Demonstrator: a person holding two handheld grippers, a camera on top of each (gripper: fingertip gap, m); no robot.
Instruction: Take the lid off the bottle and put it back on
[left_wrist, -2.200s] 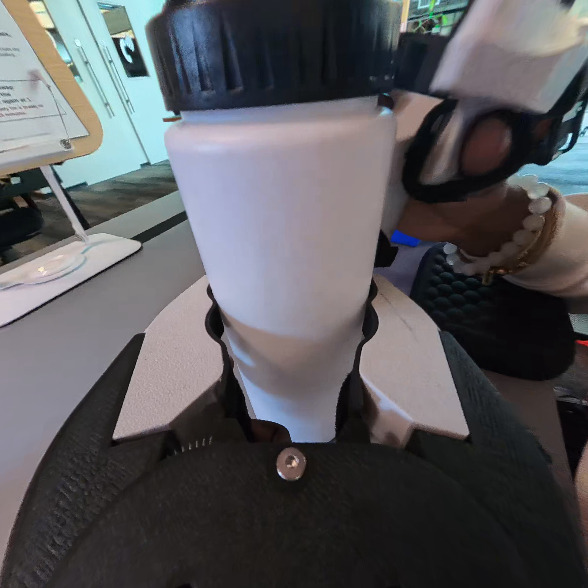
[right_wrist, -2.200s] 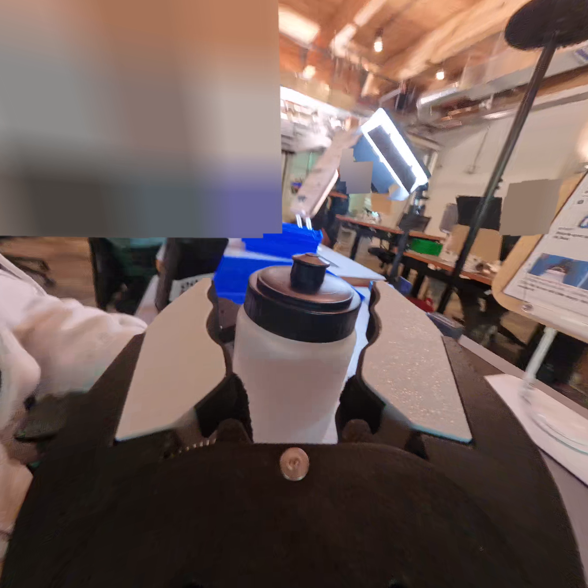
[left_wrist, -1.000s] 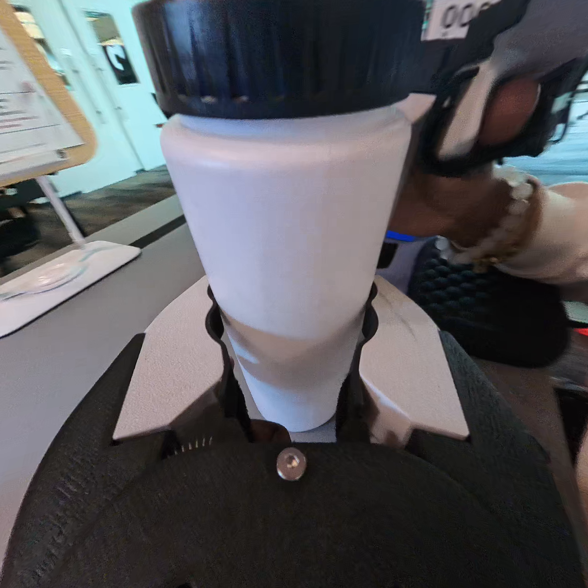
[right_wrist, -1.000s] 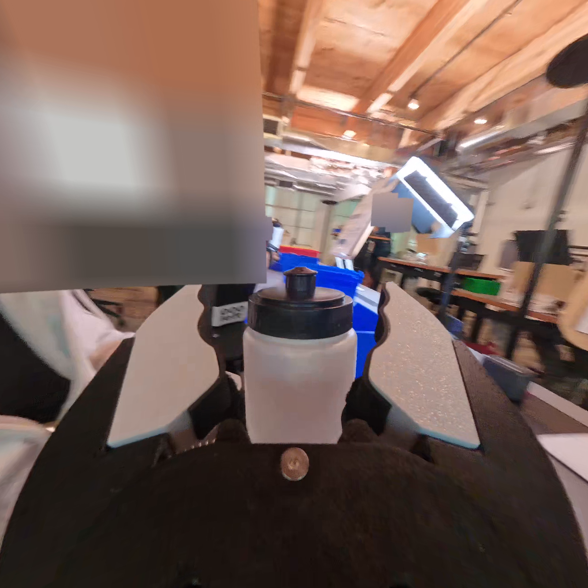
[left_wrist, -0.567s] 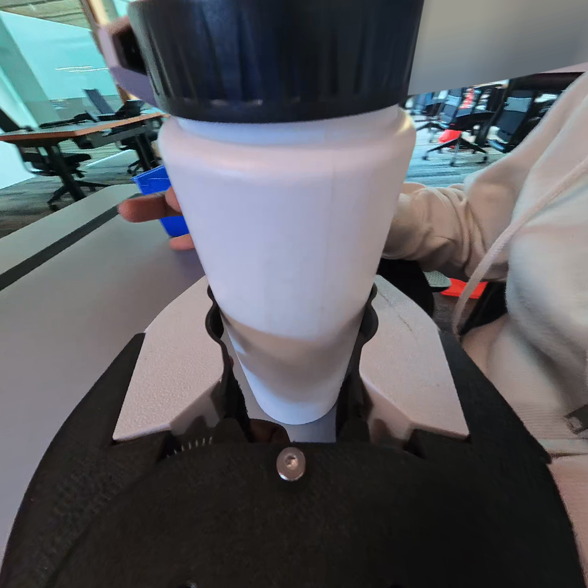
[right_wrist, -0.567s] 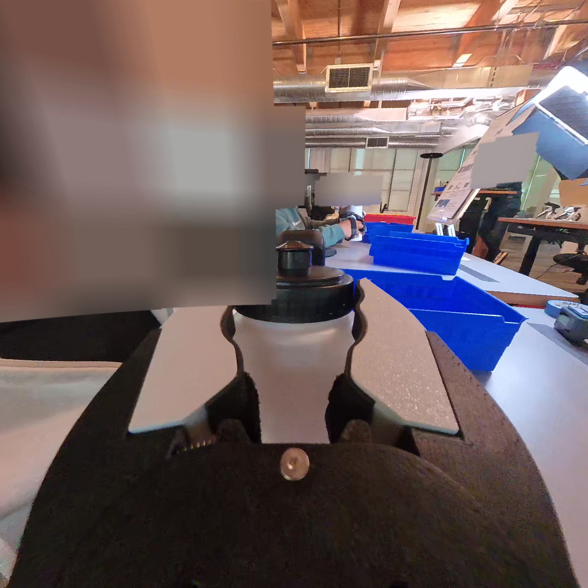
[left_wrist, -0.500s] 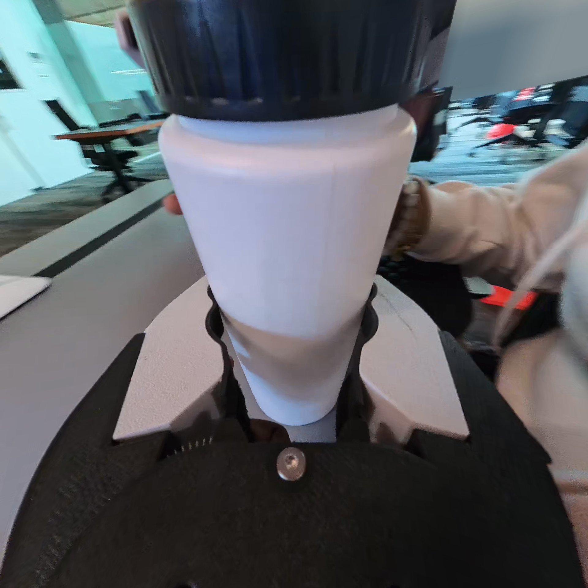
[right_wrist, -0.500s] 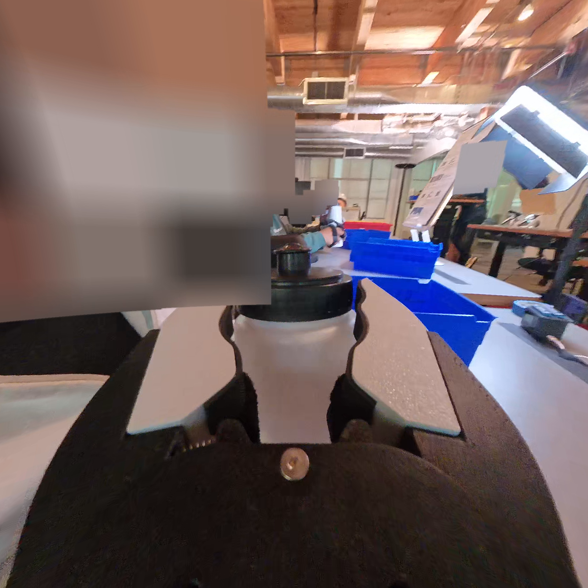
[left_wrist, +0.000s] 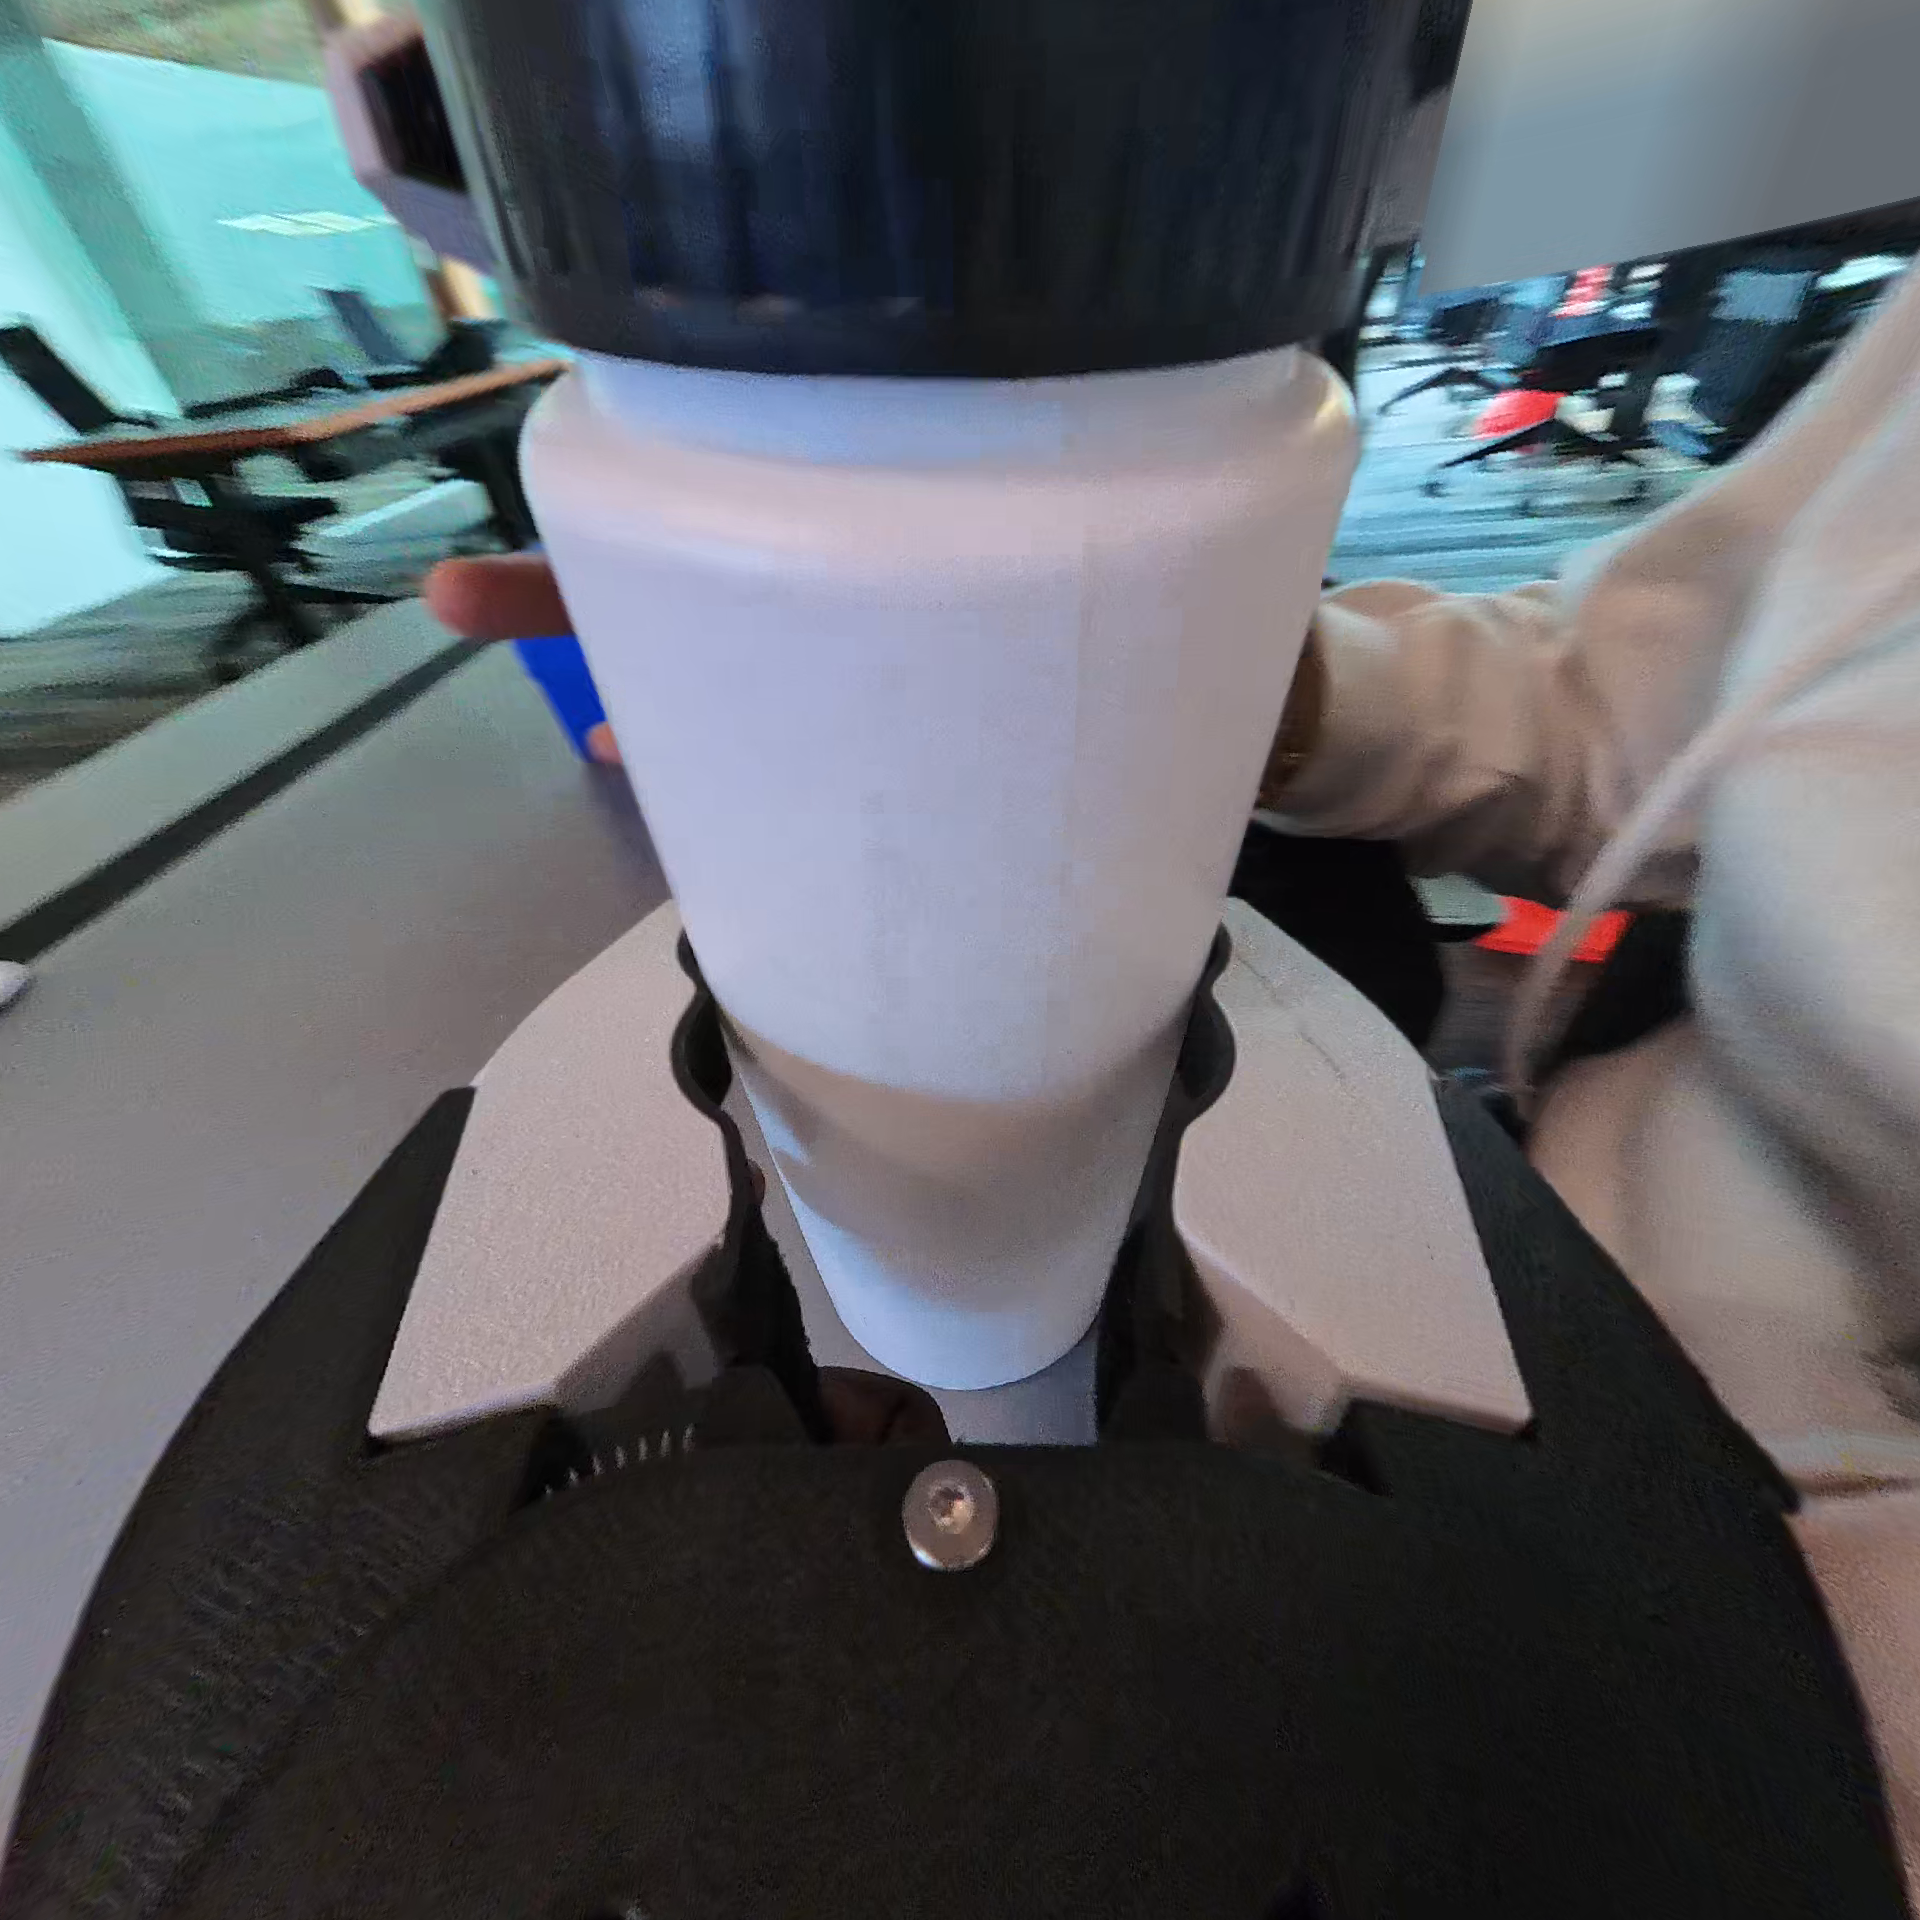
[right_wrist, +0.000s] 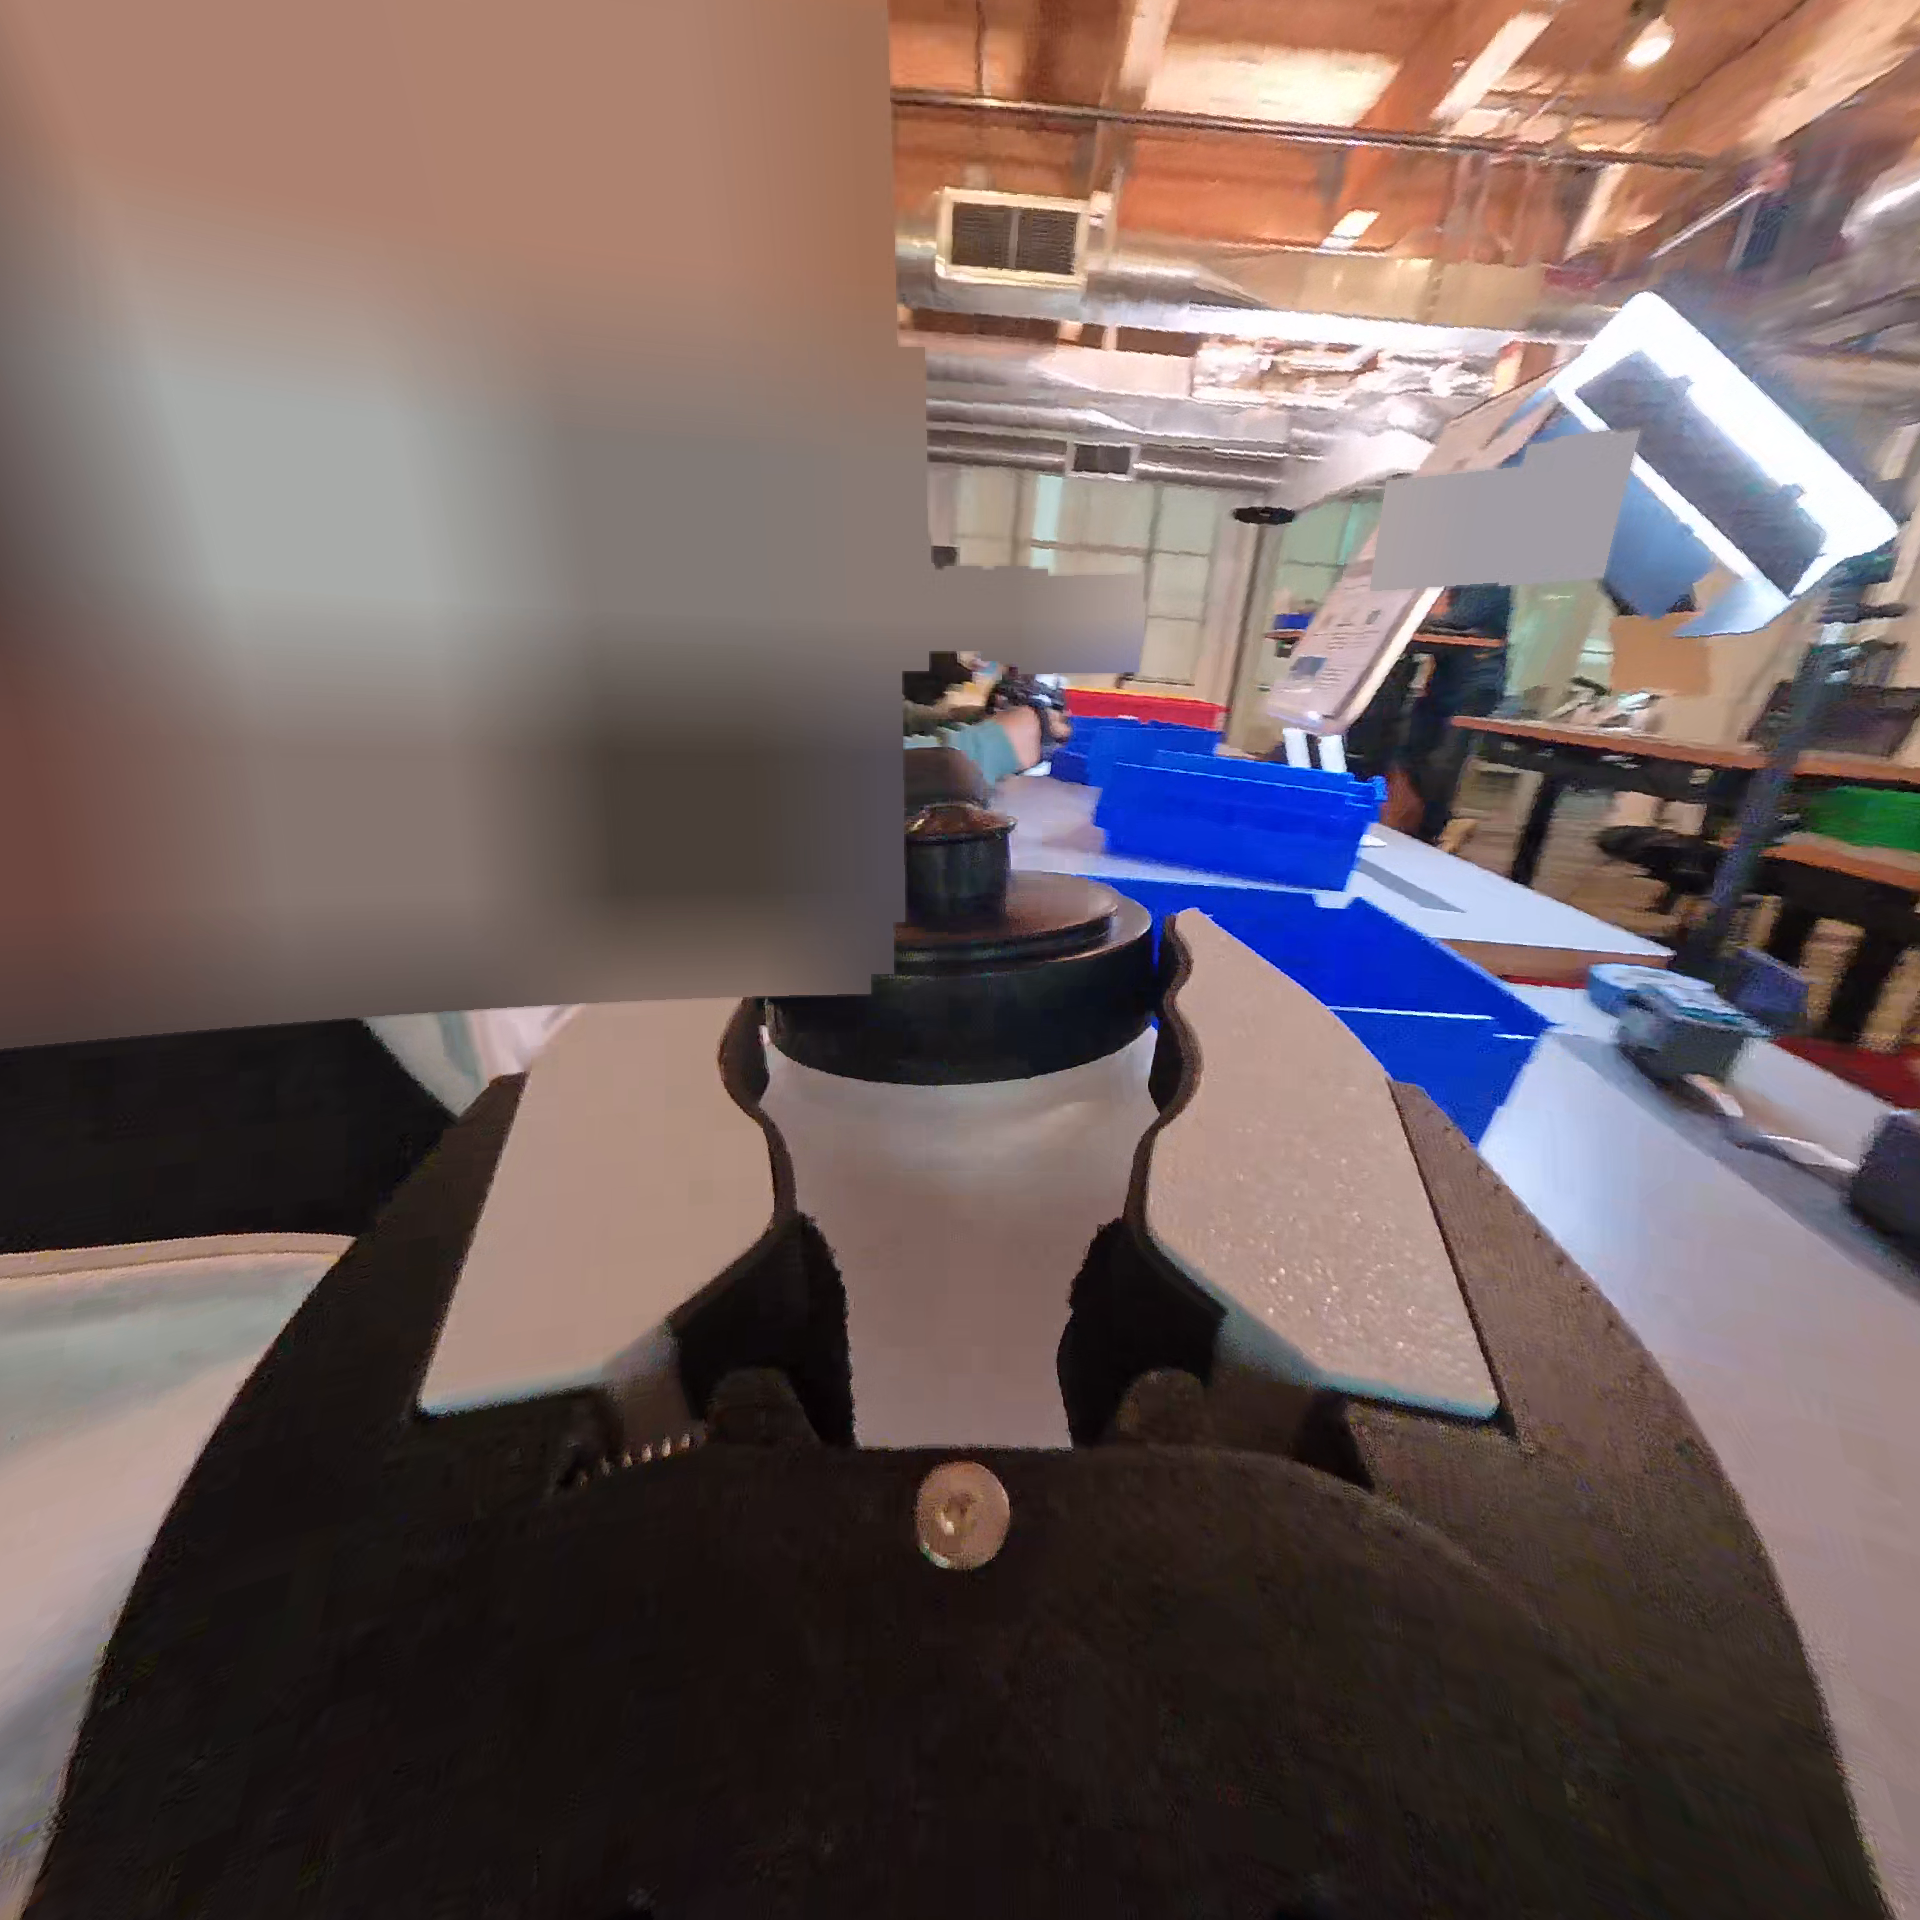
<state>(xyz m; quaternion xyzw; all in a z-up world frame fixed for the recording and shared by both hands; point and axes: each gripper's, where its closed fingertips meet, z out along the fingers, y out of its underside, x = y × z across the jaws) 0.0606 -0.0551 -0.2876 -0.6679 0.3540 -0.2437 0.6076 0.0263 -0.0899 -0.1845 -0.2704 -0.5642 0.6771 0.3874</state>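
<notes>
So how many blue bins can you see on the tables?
3, though blur may hide more: a near blue bin behind the right gripper, a second farther back, a third beyond.

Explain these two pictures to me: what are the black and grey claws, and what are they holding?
No robot here: a person holds a hand-worked claw in each hand, and each claw carries a camera looking along its fingers. The left claw is shut on the lower body of a white bottle, whose black lid is on. The right claw closes on the same bottle just under the lid. Blue bins sit on a table behind. The person's sleeve shows at the right.
</notes>
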